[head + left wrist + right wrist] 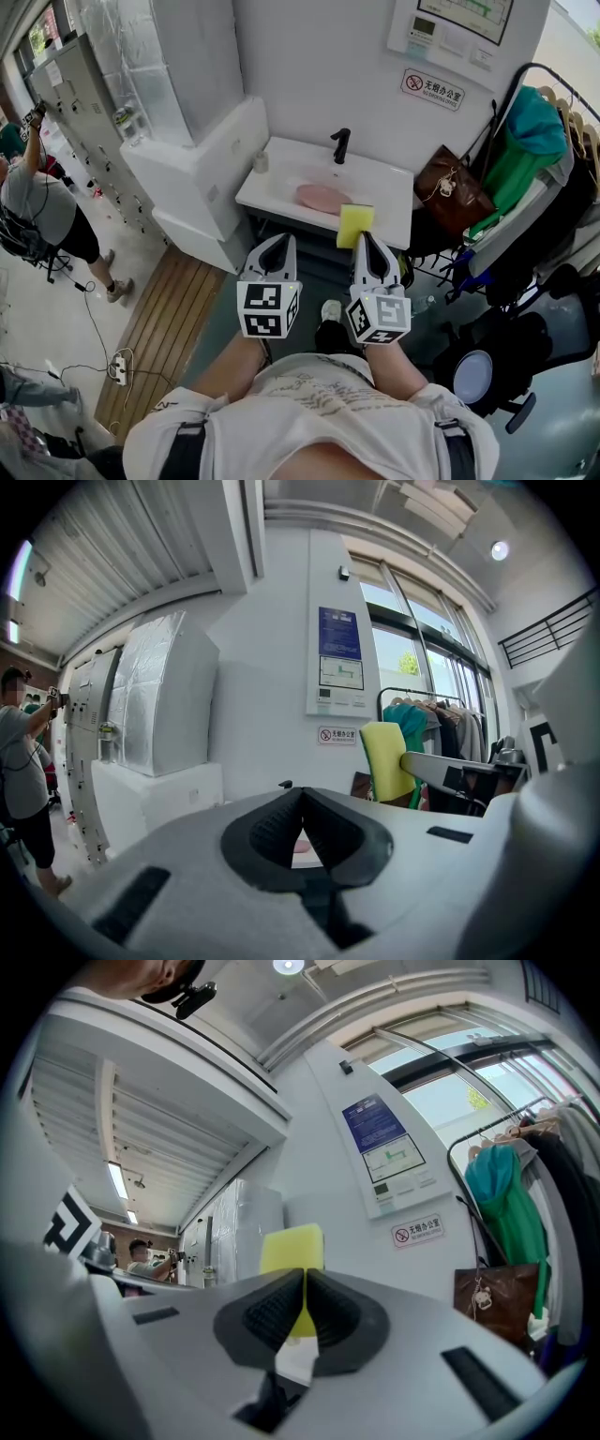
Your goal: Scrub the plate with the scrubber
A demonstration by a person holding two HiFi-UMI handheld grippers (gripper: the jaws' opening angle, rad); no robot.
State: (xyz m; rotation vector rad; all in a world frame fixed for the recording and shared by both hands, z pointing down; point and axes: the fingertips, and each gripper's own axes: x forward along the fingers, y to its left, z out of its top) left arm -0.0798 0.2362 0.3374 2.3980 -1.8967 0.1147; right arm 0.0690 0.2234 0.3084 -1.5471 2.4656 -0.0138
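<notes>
The right gripper (366, 240) clamps the yellow scrubber (354, 223) at the near edge of the sink (386, 180); the pink plate (322, 198) lies in the basin beyond. The left gripper (278, 242), jaws pressed together and empty, hangs alongside over open floor.

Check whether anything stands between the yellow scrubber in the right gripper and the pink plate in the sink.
Nothing visible does. The right gripper holds the scrubber in open air near the front edge of the sink; the plate lies bare in the basin, with the black tap behind it.
</notes>
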